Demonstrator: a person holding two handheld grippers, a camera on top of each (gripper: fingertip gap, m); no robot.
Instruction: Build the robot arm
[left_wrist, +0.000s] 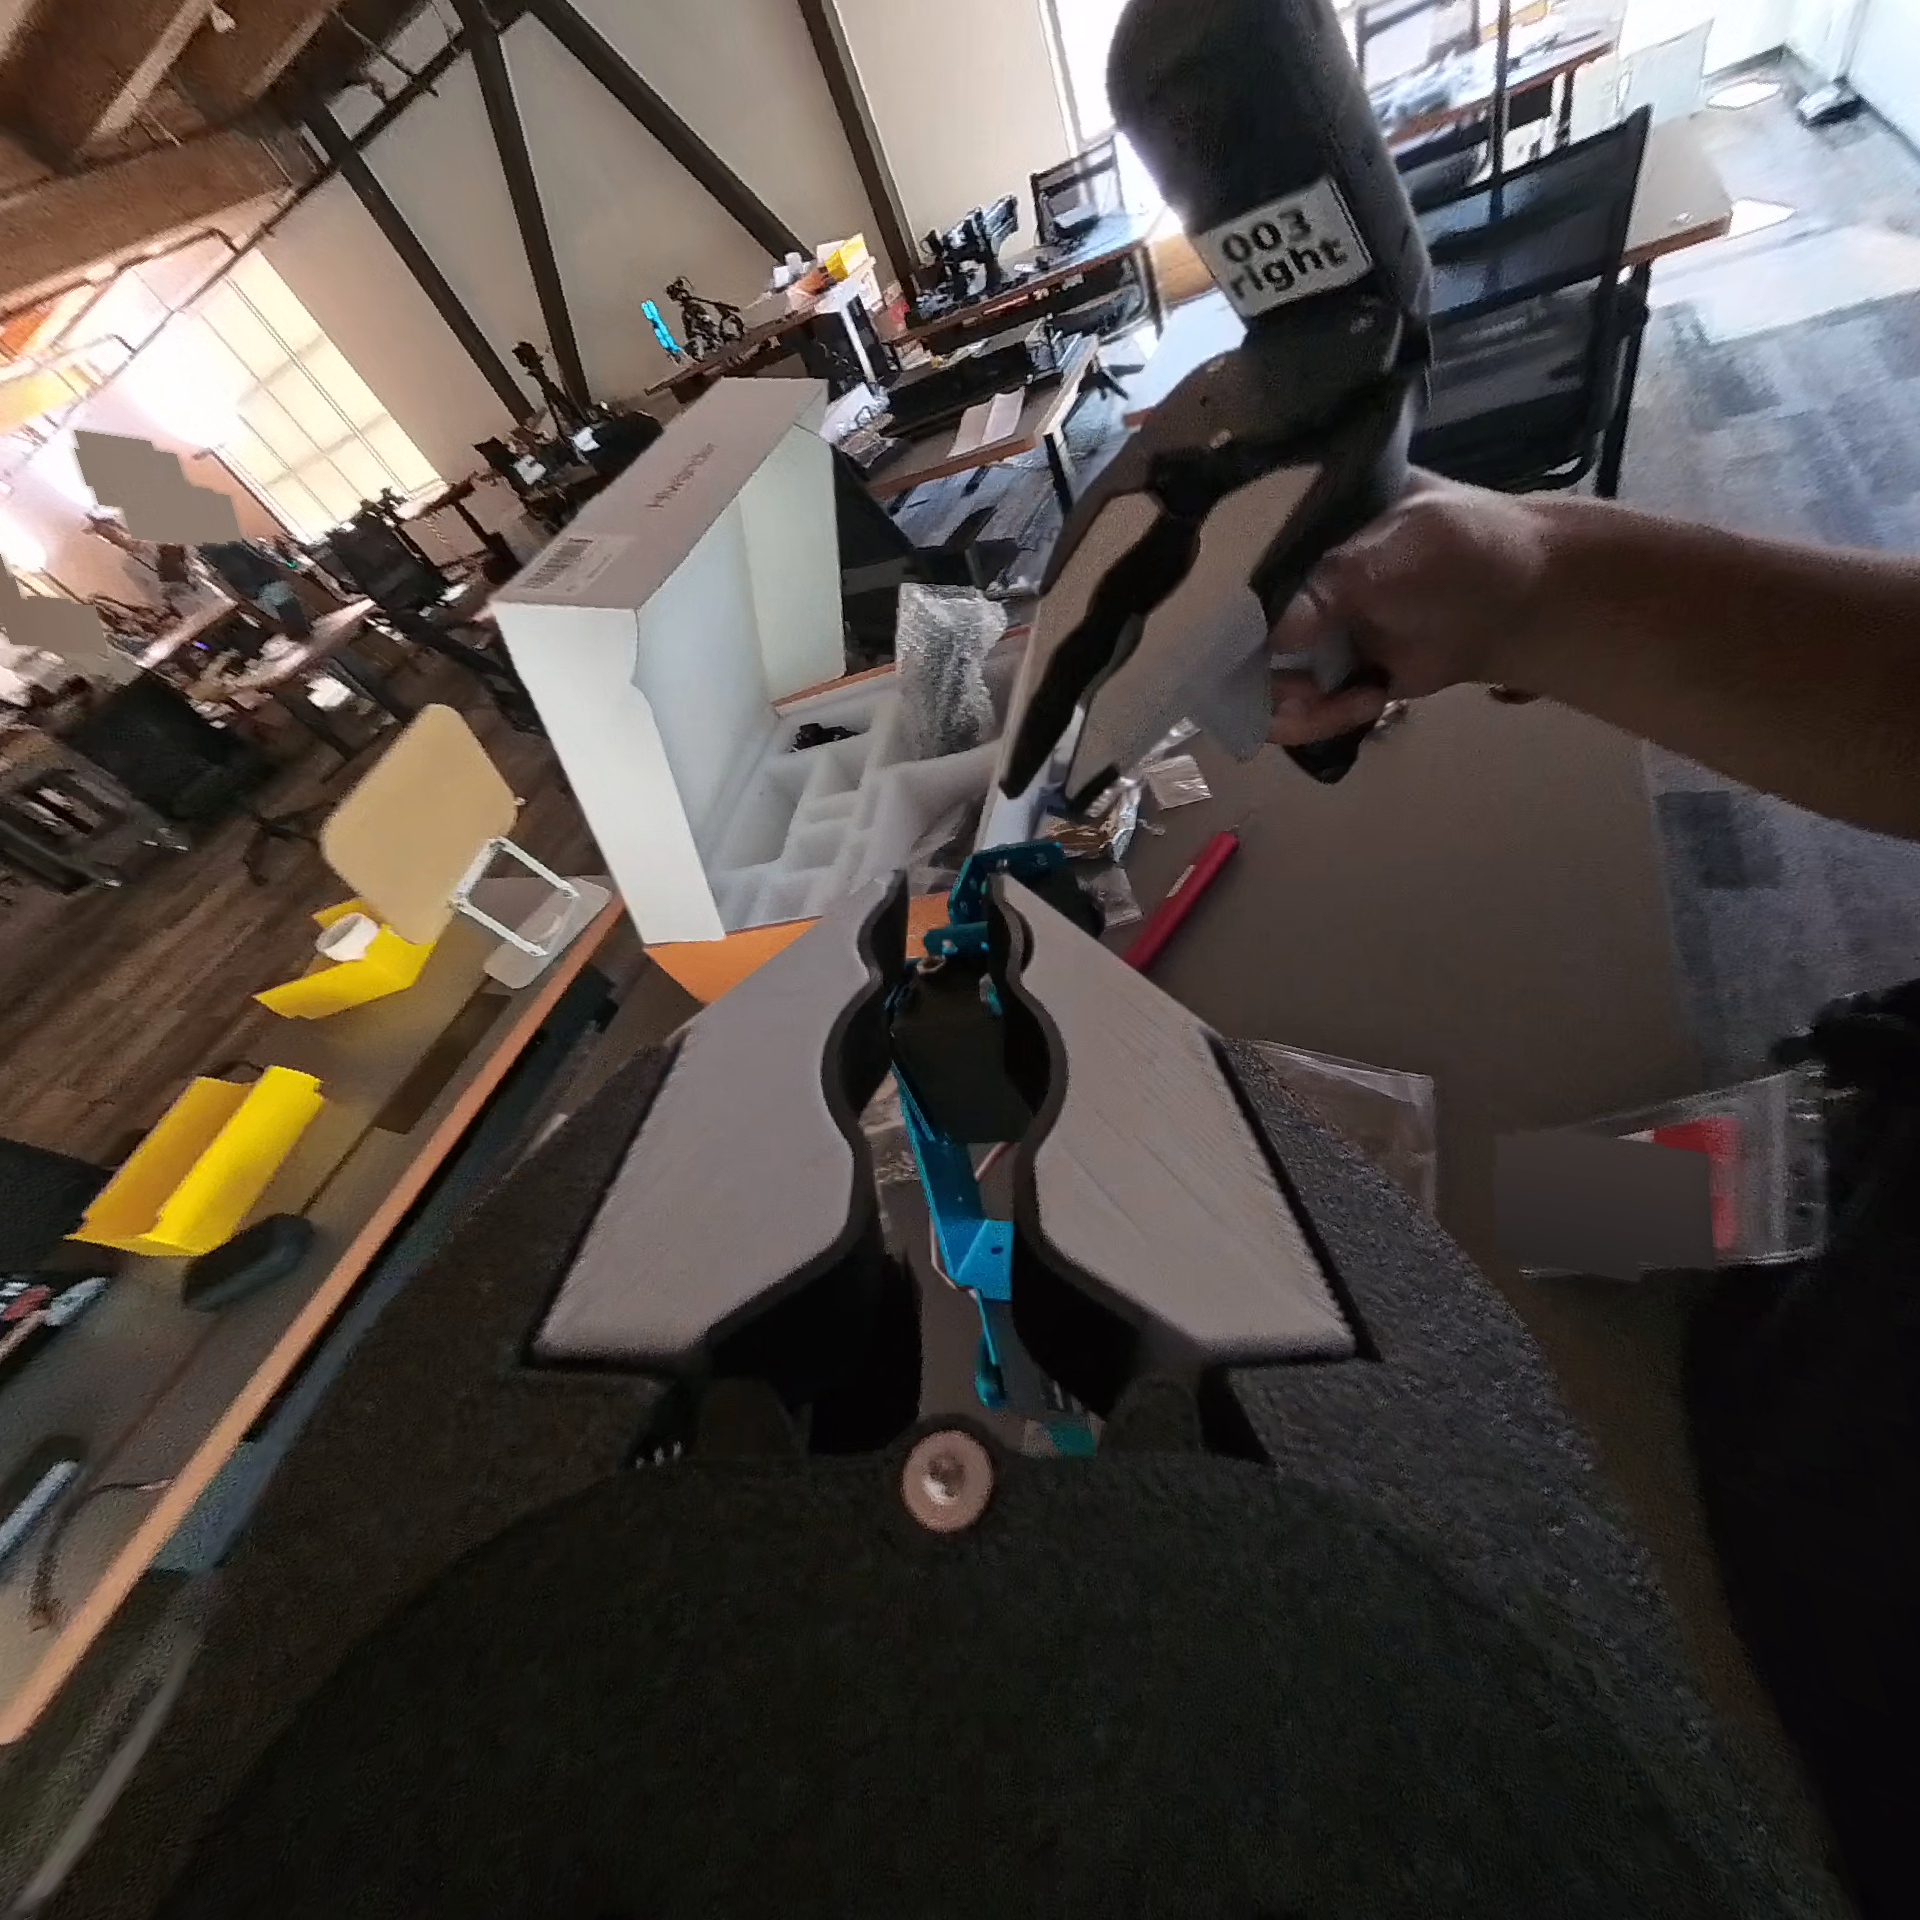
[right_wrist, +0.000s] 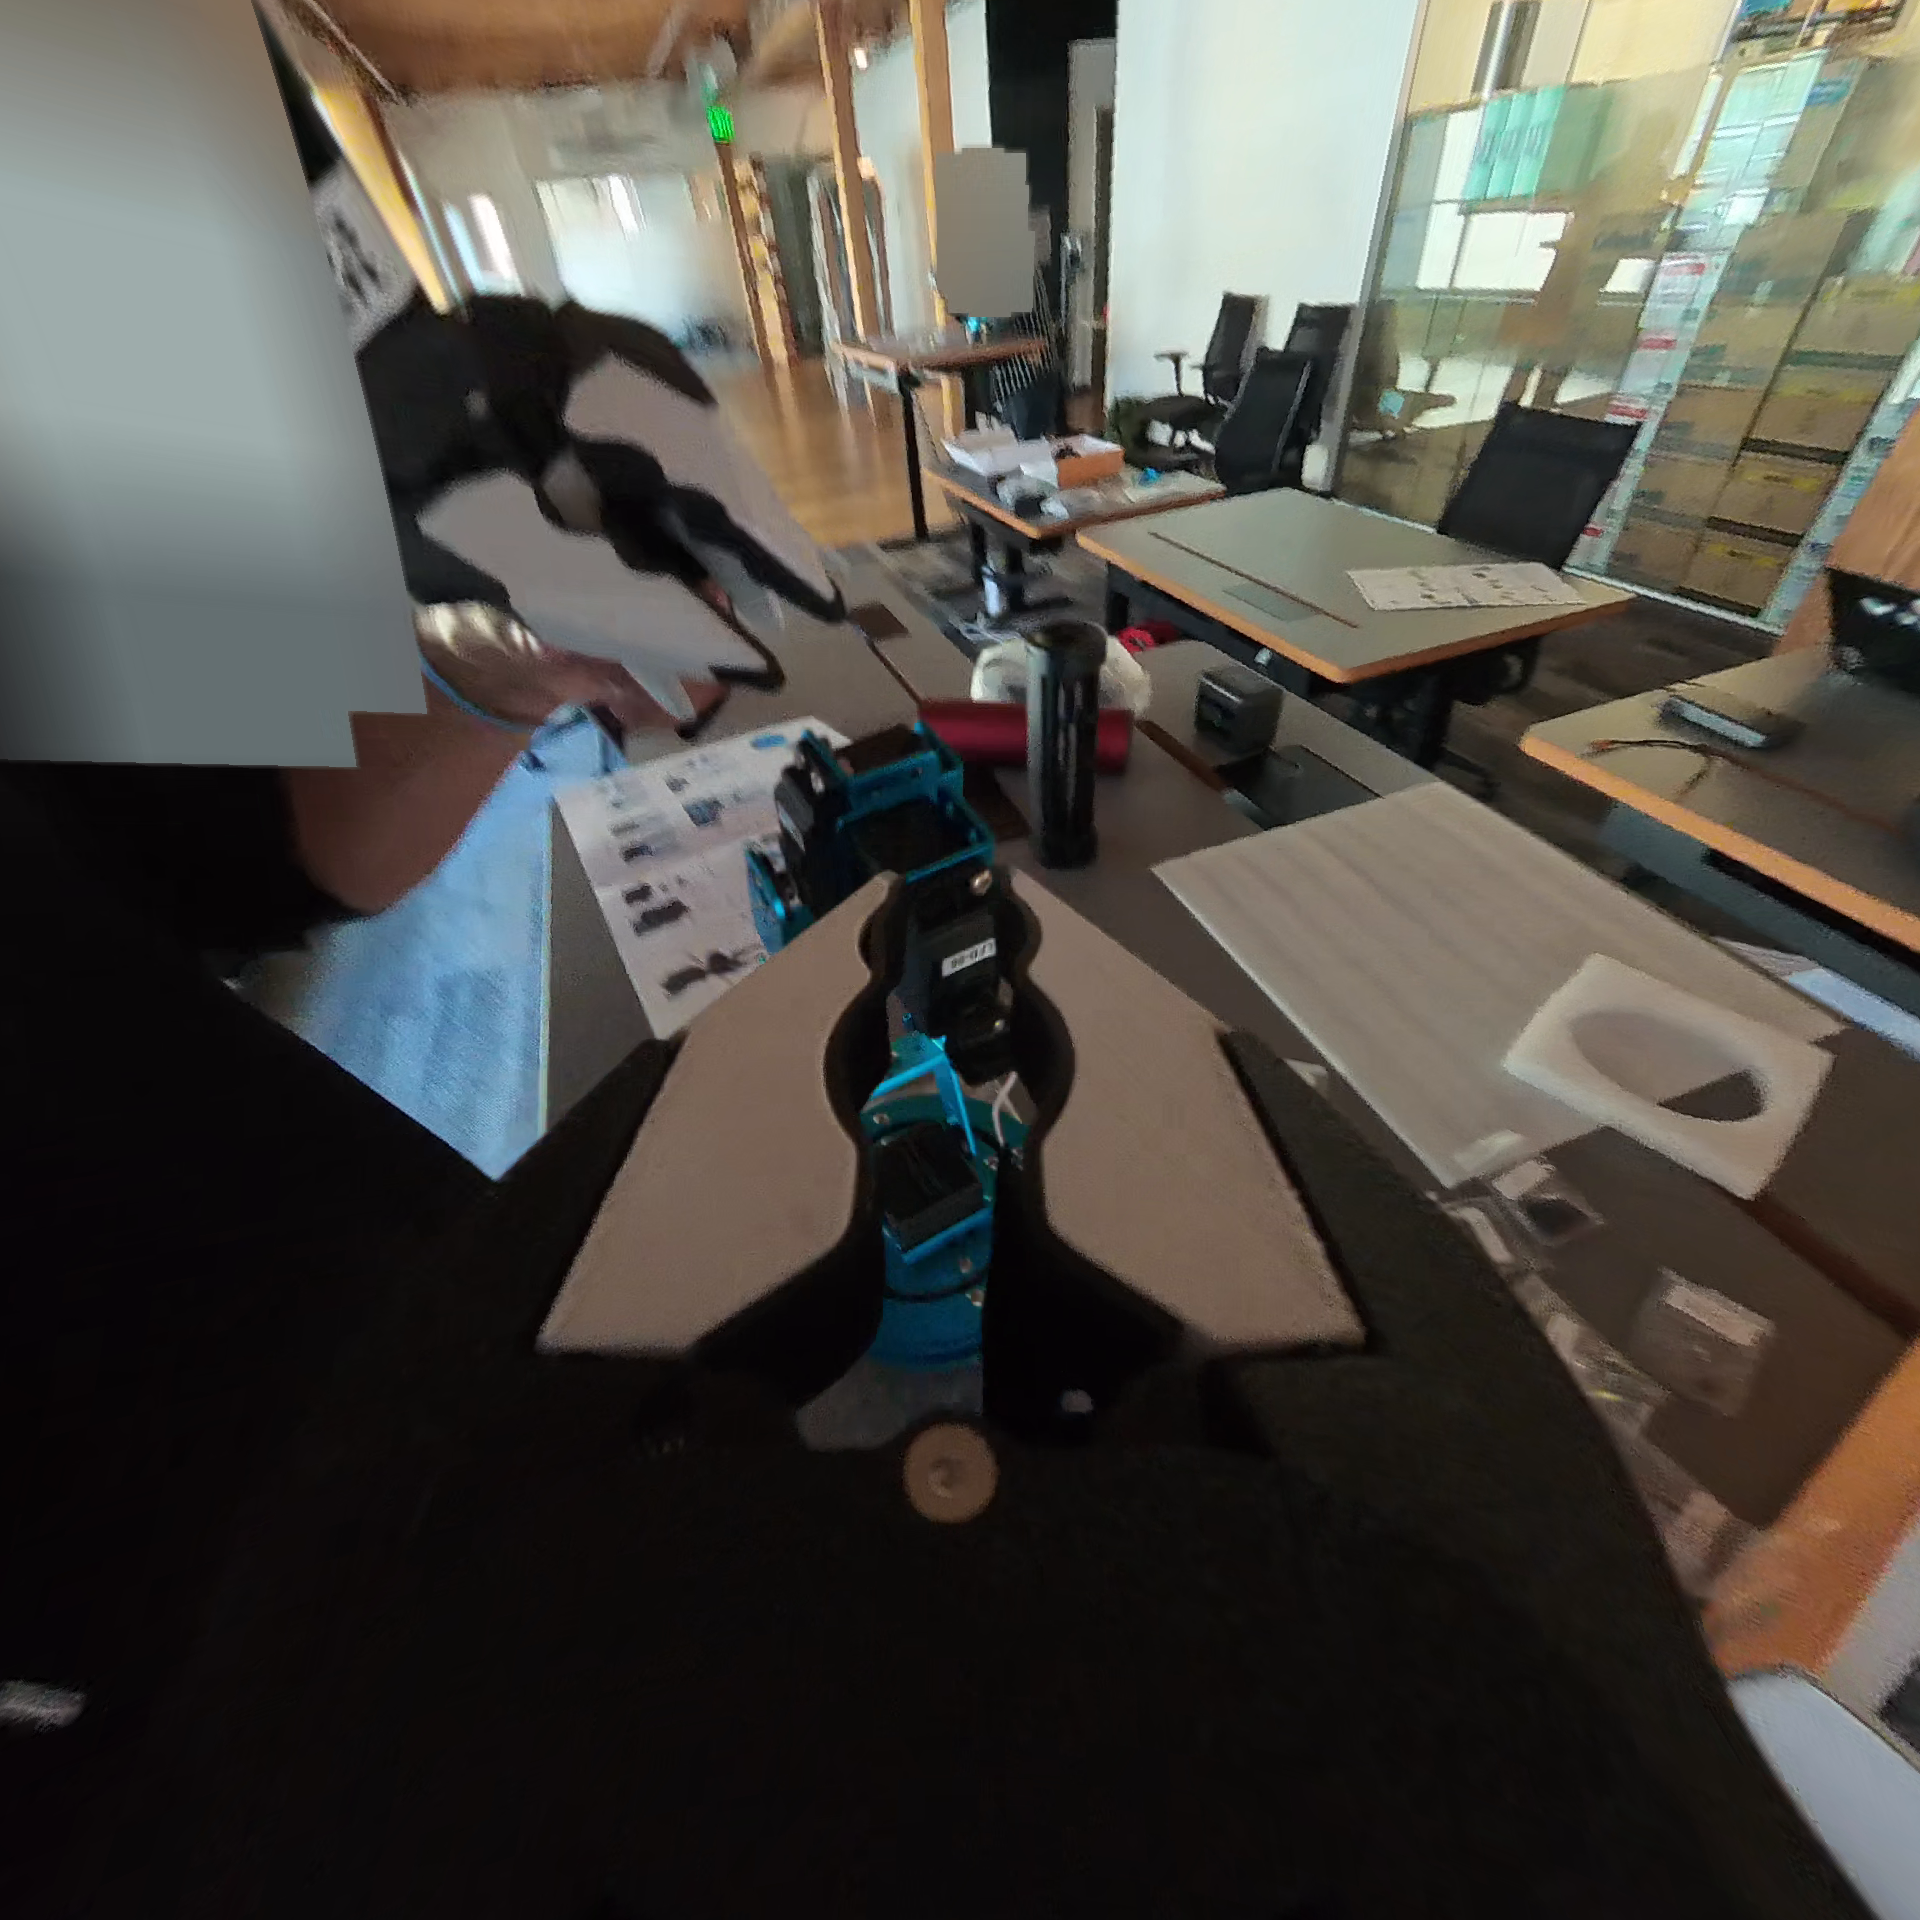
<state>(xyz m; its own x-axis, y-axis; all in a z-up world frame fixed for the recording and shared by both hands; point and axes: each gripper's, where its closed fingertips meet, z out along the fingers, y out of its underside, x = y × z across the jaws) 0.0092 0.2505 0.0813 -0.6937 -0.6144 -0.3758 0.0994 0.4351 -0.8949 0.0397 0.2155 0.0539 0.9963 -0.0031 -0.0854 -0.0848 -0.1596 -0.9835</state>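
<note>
A small blue metal robot arm with black servos (right_wrist: 883, 810) stands on the grey table. In the left wrist view it (left_wrist: 940, 1174) shows through the gap of my left gripper (left_wrist: 948, 888), which is slightly open and hovers over it. My right gripper (right_wrist: 940, 883) is also slightly open, and the arm's servos show in its gap. In the left wrist view the right gripper (left_wrist: 1060, 779) hangs in a hand (left_wrist: 1392, 613) just above the arm's top, with nothing between its tips. In the right wrist view the left gripper (right_wrist: 779, 649) is blurred, up left of the arm, and empty.
A white box with a foam insert (left_wrist: 665, 665), a red stick-shaped tool (left_wrist: 1184, 894), small plastic bags (left_wrist: 1714, 1174) and yellow bins (left_wrist: 197, 1164) lie around. A printed sheet (right_wrist: 665, 862), a black cylinder (right_wrist: 1060, 738), a white foam sheet (right_wrist: 1434, 956) and a foam piece with a hole (right_wrist: 1662, 1081) are on the table.
</note>
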